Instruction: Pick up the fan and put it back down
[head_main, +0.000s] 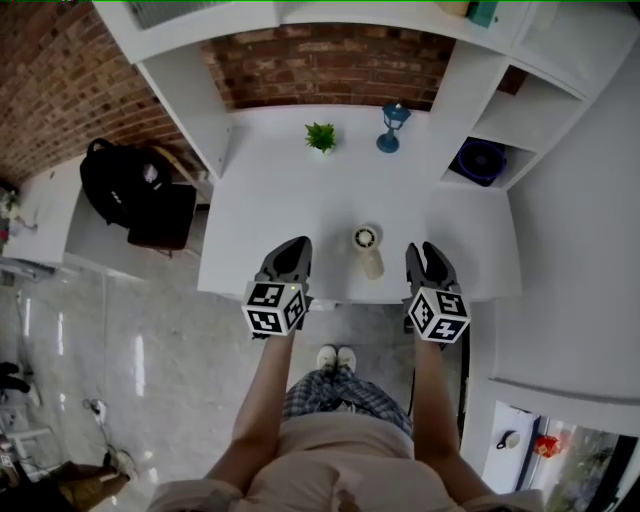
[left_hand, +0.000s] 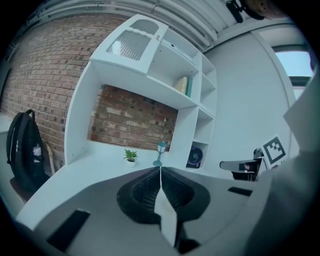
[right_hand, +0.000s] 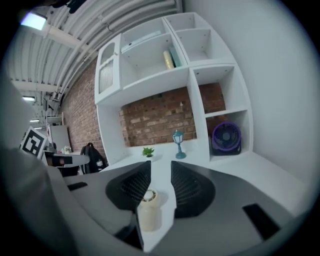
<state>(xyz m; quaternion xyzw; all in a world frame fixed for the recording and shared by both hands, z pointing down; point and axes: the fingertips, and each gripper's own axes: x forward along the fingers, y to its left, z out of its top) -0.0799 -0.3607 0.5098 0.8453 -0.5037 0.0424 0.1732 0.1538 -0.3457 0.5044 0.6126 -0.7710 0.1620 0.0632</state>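
A small cream hand fan (head_main: 367, 249) sits on the white desk (head_main: 270, 205) near its front edge, round head toward the back. My left gripper (head_main: 297, 244) hangs to its left and my right gripper (head_main: 425, 250) to its right, both apart from it. In the left gripper view the left gripper (left_hand: 160, 169) has its jaws meeting along one line, with nothing between them. In the right gripper view the right gripper (right_hand: 161, 164) shows a narrow gap between its jaws, and the cream fan (right_hand: 148, 207) is seen lower down through that gap, untouched.
A potted plant (head_main: 321, 137) and a blue lantern figure (head_main: 393, 125) stand at the desk's back. A purple fan (head_main: 478, 160) sits in the right shelf nook. A black backpack (head_main: 120, 180) rests at the left. The person's legs are below the desk edge.
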